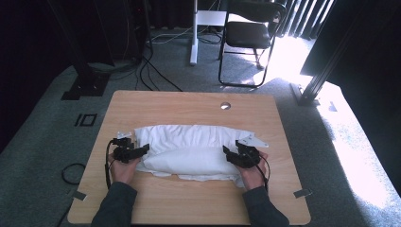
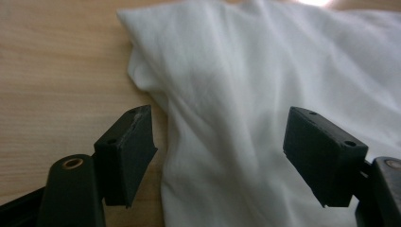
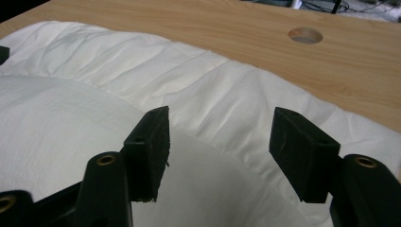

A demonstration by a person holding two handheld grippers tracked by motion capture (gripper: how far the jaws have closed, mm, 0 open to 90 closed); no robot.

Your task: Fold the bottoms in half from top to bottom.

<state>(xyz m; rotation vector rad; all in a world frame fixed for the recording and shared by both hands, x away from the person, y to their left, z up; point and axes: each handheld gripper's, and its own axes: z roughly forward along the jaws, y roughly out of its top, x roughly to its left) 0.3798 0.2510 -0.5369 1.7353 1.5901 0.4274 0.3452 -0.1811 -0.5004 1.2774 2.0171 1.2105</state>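
Loads of bare wood sitting around the white cloth (image 1: 189,149)

The folded cloth is hogging the middle of the table (image 1: 189,101), so anything crossing there is running into its raised fold. Beyond the cloth a wide strip is lying free, broken only by the cable hole (image 1: 225,105). The near edge in front of the cloth is staying open too, between the two forearms, and narrow margins are showing at both ends of the cloth.

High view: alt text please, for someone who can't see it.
A person's two hands hold black grippers, the left gripper and right gripper, open at either end of a folded white cloth on a wooden table. A chair stands behind.
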